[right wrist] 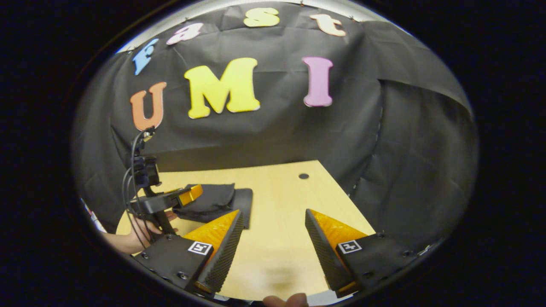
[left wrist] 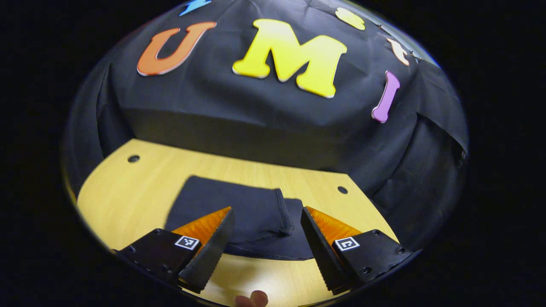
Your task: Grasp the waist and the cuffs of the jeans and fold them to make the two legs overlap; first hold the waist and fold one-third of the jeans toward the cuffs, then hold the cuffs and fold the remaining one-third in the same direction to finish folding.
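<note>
— What stands behind?
— A black cloth wall [right wrist: 264,132], creased, draped round the back and right side.
— And below?
— A pale wooden table [right wrist: 281,238] with small dark round holes [right wrist: 303,176] — light glares softly on its near edge.

Wooden table [left wrist: 128,192]; folded dark jeans [left wrist: 239,209] on it.

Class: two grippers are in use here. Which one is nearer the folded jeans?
The left gripper: the folded jeans lie on the table right ahead of its open fingers. The right gripper faces bare wood, jeans off to its side.
</note>
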